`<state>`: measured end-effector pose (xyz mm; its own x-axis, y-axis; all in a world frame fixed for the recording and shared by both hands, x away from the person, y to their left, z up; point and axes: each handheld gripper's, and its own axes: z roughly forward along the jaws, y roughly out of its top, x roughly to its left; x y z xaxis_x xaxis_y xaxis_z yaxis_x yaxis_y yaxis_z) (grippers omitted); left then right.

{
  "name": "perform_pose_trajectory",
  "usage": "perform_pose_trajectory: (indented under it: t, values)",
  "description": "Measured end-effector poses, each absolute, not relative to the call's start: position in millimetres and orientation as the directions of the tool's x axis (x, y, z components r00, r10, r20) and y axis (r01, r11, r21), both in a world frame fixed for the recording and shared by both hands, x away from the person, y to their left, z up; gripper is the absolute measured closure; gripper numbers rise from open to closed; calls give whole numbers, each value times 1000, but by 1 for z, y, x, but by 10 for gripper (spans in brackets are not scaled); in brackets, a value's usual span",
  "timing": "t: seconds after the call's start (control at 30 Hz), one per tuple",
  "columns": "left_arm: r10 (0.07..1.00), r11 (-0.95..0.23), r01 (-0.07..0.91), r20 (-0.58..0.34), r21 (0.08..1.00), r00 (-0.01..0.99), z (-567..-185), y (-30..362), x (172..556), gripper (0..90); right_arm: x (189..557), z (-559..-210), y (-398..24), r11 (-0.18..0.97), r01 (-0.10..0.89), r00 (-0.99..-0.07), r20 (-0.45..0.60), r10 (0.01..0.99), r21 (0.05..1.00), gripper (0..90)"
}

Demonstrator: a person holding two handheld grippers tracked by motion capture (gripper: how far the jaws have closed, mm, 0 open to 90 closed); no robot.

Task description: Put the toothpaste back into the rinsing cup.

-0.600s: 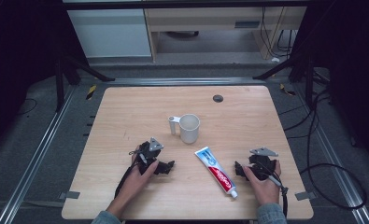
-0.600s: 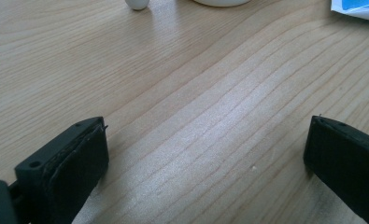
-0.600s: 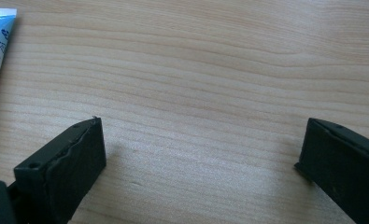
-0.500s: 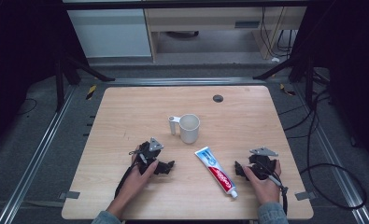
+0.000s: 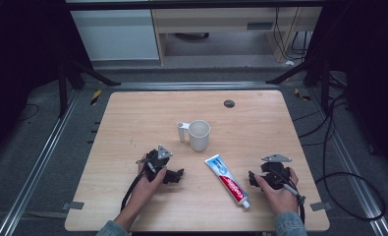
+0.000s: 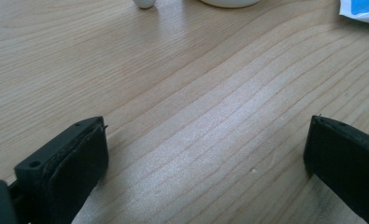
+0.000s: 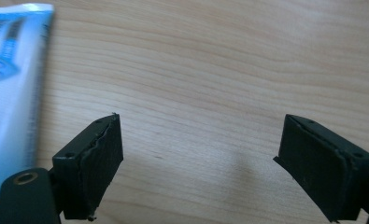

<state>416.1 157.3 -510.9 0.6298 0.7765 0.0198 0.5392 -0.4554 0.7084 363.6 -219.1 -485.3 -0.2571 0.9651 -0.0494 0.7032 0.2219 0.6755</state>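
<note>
a pale wood-grain table (image 5: 132, 118) stands over dark floor with cables, bearing a white mug (image 5: 199, 134) and, between wide-open empty left gripper (image 5: 178, 175) and right gripper (image 5: 253, 179), a red-white-blue toothpaste tube (image 5: 227, 180), lettering unreadable.

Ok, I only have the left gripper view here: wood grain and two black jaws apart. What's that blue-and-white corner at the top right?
Observer: A toothpaste tube, lying flat on the table between the two hands.
Operator: And the white shapes along the top edge?
Observer: A white mug, standing upright, handle toward the person's left.
Operator: Is the right gripper holding anything?
Observer: No. The right gripper has its jaws apart over bare wood, with the tube beside one jaw.
</note>
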Motion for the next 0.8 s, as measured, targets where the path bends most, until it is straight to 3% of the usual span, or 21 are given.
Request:
perform_pose_trajectory:
  t: [0.13,0.43,0.8]
  values:
    - [784,-448,543,19,710,621,-511,154,415,0,361,-467,-208,246,709,-278,-58,959,661,161]
    - [774,-457,537,20,708,632,-511,156,415,0,367,-415,-161,438,693,-427,-164,889,572,223]
    - [780,-451,541,19,710,625,-511,168,413,0,382,-406,-133,482,725,-480,-142,866,491,255]
